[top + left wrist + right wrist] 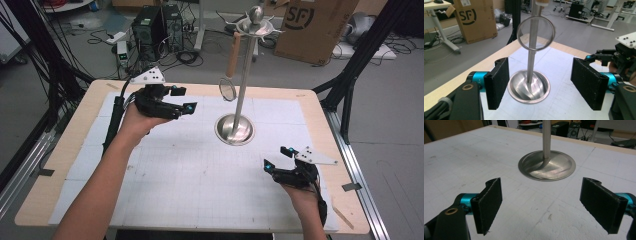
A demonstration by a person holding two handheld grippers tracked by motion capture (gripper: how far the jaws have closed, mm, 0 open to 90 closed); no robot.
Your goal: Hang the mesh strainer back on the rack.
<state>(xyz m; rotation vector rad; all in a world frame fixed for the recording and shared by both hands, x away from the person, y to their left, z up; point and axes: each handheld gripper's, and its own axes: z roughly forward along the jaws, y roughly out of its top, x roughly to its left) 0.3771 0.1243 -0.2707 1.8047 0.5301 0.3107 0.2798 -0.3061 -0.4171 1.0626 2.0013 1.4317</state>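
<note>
Where the worktop (60, 165) carries a white gridded mat (190, 175), metal stand (241, 100) upright at centre, strainer (228, 89) hanging from its top. Left tool (186, 100) wide, raised beside stand. Right tool (277, 159) wide, near front corner, nothing held.

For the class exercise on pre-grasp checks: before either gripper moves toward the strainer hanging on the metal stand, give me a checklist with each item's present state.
1. Left gripper open and holding nothing: ok, its fingers stand wide apart.
2. Right gripper open and holding nothing: ok.
3. Small strainer hanging from the stand's top ring by its wooden handle: ok.
4. Stand upright, round base flat on the white mat: ok.
5. Left gripper lined up with the strainer: ok, the strainer's ring sits between and above the fingers in the left gripper view.
6. How the handle is hooked on the ring: cannot tell, too small to see.
</note>
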